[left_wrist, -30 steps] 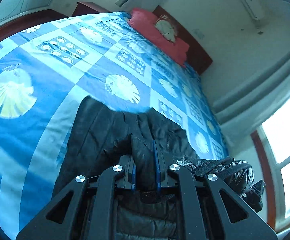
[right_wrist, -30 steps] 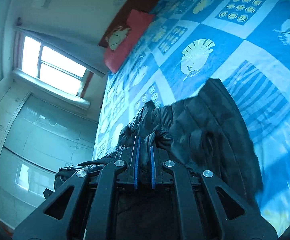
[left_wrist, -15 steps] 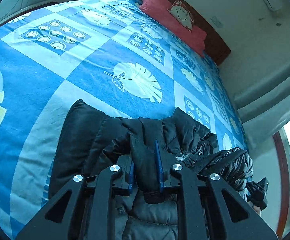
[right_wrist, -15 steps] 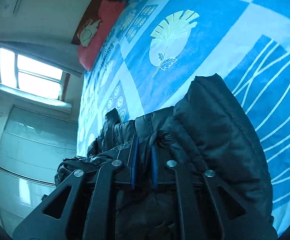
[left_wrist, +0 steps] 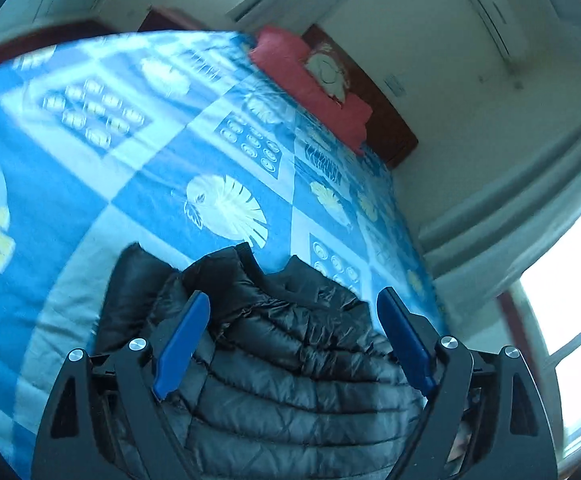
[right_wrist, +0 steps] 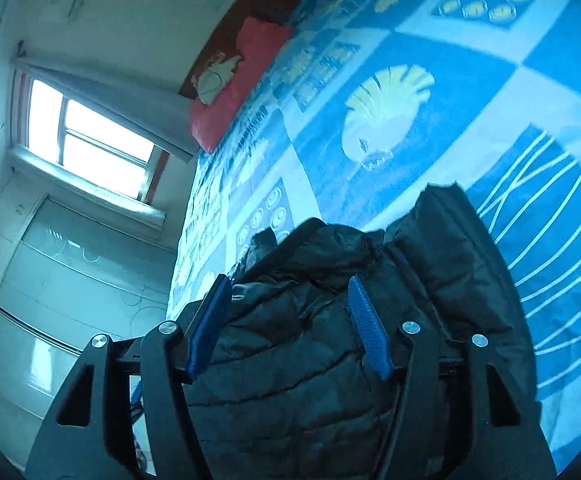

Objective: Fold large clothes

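blue patterned bedspread [left_wrist: 90, 184], red pillow [left_wrist: 314, 92], dark wooden headboard [left_wrist: 390, 128], bright window [right_wrist: 86, 140], pale walls

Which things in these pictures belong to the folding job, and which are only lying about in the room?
Belongs to the job:
- black puffer jacket, lying on the bed
- left gripper, jaws opening, pads off the jacket
- right gripper, jaws opening over the jacket
- blue patterned bedspread, the work surface

Just lying about:
- red pillow
- window with curtain
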A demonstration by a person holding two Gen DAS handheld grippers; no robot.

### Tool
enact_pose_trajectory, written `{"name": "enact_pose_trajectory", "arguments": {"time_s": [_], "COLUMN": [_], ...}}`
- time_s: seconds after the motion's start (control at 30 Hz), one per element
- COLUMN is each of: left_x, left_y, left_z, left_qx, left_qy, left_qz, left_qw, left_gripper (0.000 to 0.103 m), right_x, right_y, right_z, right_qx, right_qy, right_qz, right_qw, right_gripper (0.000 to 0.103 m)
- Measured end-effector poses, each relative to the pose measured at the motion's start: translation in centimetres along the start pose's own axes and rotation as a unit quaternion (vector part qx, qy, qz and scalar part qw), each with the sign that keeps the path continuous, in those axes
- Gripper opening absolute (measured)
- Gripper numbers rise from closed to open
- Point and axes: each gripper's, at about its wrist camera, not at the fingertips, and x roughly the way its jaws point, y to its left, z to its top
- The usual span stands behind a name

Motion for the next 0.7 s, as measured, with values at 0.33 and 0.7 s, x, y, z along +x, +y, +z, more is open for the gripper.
{"name": "enact_pose_trajectory", "arguments": {"time_s": [0.33, 0.7], "left_x": [2.8, 6.7], "left_y": [-0.6, 3.4], "left_z": [-2.2, 0.2], "left_qx": [0.135, 0.112], "left_qy": [0.016, 0.098], "left_qz": [0.112, 0.102], "left_qw": [0.9843, 0.9836], "left_gripper": [0.084, 0.073], "right_x": [2.7, 6.9], "right_y": [4.1, 2.5], "right_z": [-1.4, 0.5], "right_qx": [-0.198, -0.218], "right_qy": [-0.005, 0.074], "right_qz": [-0.170, -0.171], "right_qw": [0.965, 0.958], "right_gripper": [0.058, 0.028]}}
